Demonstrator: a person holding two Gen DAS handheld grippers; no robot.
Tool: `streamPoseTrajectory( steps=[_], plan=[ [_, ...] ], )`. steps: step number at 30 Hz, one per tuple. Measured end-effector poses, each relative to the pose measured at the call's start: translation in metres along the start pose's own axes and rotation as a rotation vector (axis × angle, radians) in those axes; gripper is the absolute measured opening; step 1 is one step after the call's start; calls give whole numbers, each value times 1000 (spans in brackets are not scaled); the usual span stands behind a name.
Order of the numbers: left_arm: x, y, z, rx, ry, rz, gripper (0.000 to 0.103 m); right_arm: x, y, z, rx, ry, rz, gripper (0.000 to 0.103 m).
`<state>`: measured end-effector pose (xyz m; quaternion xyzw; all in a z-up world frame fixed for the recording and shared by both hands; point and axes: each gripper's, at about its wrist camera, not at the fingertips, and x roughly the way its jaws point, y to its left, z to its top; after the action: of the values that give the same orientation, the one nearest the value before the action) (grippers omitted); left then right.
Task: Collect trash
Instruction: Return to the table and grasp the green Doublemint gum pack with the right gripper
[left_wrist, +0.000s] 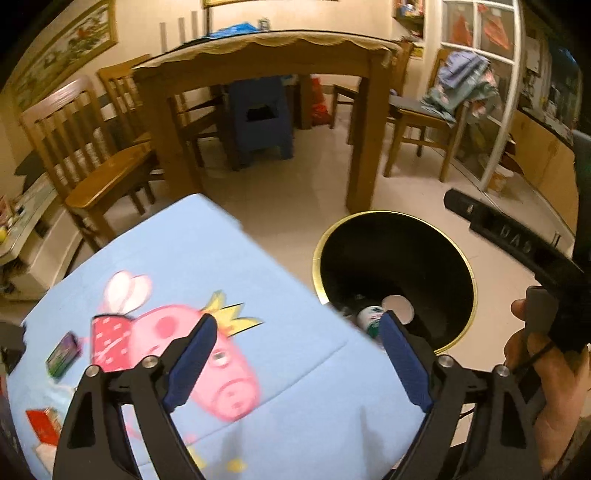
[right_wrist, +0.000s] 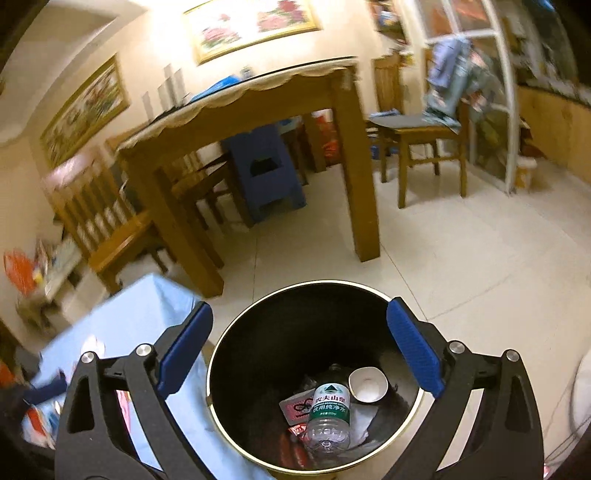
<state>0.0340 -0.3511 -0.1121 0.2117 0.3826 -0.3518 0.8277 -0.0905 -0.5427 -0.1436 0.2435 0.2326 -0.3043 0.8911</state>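
A black trash bin with a gold rim stands on the floor beside a low table covered by a blue cartoon cloth. In the bin lie a clear water bottle, a white paper cup and red wrappers. My right gripper is open and empty, right above the bin. My left gripper is open and empty over the table's right part. On the cloth lie a red snack pack, a small green-purple box and a red carton at the left. The bin also shows in the left wrist view.
A wooden dining table with chairs stands behind, a blue stool under it. A chair with clothes and a glass door are at the right. The right-hand gripper body is at the right edge. Tiled floor surrounds the bin.
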Motion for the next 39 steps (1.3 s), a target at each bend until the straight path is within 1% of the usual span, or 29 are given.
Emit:
streamPoseTrajectory(
  steps=[4,5,7,8,11,12,14,17,18,19,20,21,23,24,25,27,28,29,31,33,35,37,39],
  plan=[
    [-18,35,-17,-52,-9,48,89,7,46,-10,-140,28,62,94],
    [-25,49,-27,-67,-16,75,90,7,57,-14,-176,31,82,94],
    [-38,70,-44,-90,-27,119,96,6,87,-24,-273,40,134,94],
    [-43,82,-55,-101,-29,148,96,5,100,-31,-318,47,162,94],
    [-62,133,-94,-150,-19,260,96,-4,154,-57,-494,71,260,94],
    [-71,159,-112,-184,-8,306,96,-6,168,-64,-531,79,280,94],
    [-89,205,-141,-263,-1,368,96,-13,205,-83,-600,115,350,94],
    [-115,260,-172,-367,-4,443,96,-19,258,-104,-660,170,452,93],
    [-126,280,-184,-413,-11,471,96,-19,270,-107,-663,187,472,93],
    [-134,293,-191,-442,-19,485,96,-15,289,-110,-651,231,515,90],
    [-144,309,-201,-479,-30,506,96,-12,298,-113,-641,257,539,82],
    [-150,318,-208,-500,-36,522,96,-6,315,-115,-623,305,577,77],
    [-158,330,-216,-530,-44,544,96,6,339,-119,-597,390,622,59],
    [-161,336,-220,-539,-44,546,96,16,353,-123,-572,448,637,55],
    [-161,339,-225,-549,-41,545,96,23,361,-124,-553,485,639,53],
    [-161,343,-234,-566,-31,538,96,36,378,-129,-520,555,638,50],
    [-161,344,-237,-572,-28,534,96,42,387,-132,-508,583,635,44],
    [-159,346,-239,-580,-25,526,96,49,394,-133,-487,607,631,42],
    [-156,350,-242,-591,-23,515,96,59,404,-131,-476,608,615,42],
    [-154,351,-245,-597,-21,508,96,66,420,-126,-500,597,605,44],
    [-152,354,-247,-602,-21,502,96,75,438,-124,-544,593,583,52],
    [-151,356,-248,-608,-23,496,96,83,453,-122,-578,584,561,56],
    [-153,356,-249,-606,-28,499,96,86,462,-122,-594,592,587,60]
  ],
)
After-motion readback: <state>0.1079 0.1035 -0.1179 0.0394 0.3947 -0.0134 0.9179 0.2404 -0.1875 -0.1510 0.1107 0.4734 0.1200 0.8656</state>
